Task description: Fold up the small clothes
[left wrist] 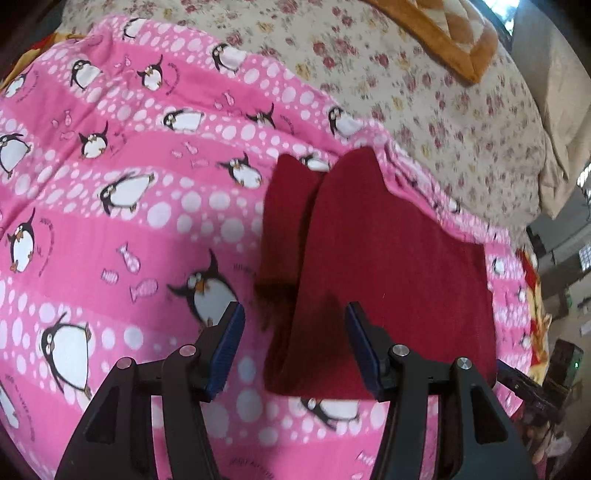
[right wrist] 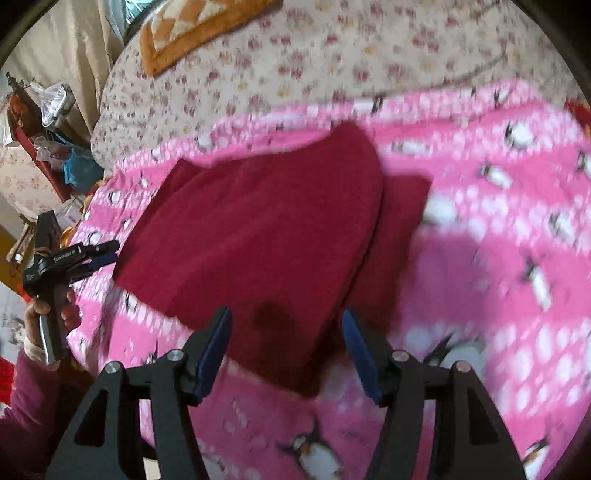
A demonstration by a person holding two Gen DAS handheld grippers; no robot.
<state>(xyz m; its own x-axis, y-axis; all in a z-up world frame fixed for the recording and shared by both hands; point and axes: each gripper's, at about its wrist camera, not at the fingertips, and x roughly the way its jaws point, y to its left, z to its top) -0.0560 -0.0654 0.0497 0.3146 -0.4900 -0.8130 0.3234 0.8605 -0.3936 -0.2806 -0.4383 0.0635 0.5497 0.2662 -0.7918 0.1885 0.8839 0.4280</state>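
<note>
Garment: a dark red cloth (left wrist: 388,280) lies folded on the pink blanket (left wrist: 110,221), flat, with 1 layer over another; a narrower red flap shows along its left edge in the left wrist view
Stain: a darker round patch (right wrist: 271,314) sits on the cloth near its close edge, seen in the right wrist view
Left gripper (left wrist: 295,347): fingers stand partly apart, nothing between the blue pads; it hangs over the near left part of the cloth without touching it
Right gripper (right wrist: 286,350): fingers stand wide, nothing pinched; the near edge of the cloth and the stain show in the gap below, not gripped
Other view of the left gripper: at the left edge of the right wrist view it appears side-on, held by a hand (right wrist: 51,314) in a dark red sleeve (right wrist: 26,398), just beside the cloth's far left corner
Blanket: pink with white dots, penguins and small fish, spread over a floral sheet (left wrist: 424,92)
Pillow: an orange and cream one (left wrist: 443,33) lies at the far end of the sheet
Containers: none clearly visible; a cluttered shelf (right wrist: 44,140) with bags stands beside the bed, contents too blurred to tell
Sharpness: right wrist view is blurred
</note>
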